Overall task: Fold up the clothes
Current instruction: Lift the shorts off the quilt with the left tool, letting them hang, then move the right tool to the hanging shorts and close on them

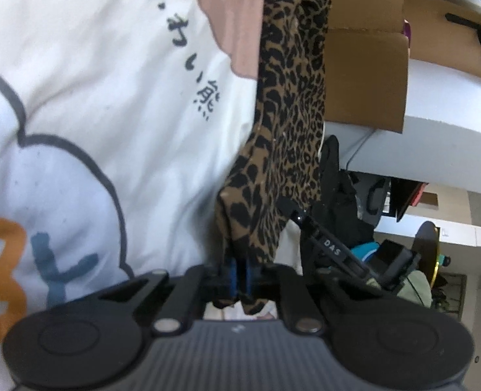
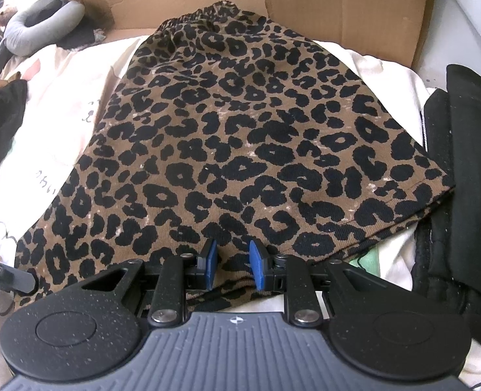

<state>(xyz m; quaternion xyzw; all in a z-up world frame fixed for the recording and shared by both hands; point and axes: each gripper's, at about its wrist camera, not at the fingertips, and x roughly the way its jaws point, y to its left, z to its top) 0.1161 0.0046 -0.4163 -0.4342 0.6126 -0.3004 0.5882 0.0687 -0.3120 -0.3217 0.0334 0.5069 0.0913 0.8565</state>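
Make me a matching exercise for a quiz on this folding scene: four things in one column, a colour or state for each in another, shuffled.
Things:
1. leopard-print garment
2. left tool
3. cardboard box
4. neck pillow

Colours or states:
A. grey
B. plain brown
C. shut on fabric
D. brown with black spots

Pairs: 1-D, 2-C, 3-B, 4-A

Leopard-print garment (image 2: 240,137): finely ribbed matt cloth. Cardboard box (image 2: 338,9), upper frame: matt brown paperboard. White printed shirt (image 1: 110,97): smooth cotton-like cloth. Right claw (image 2: 230,264): blue pads, matt black plastic.
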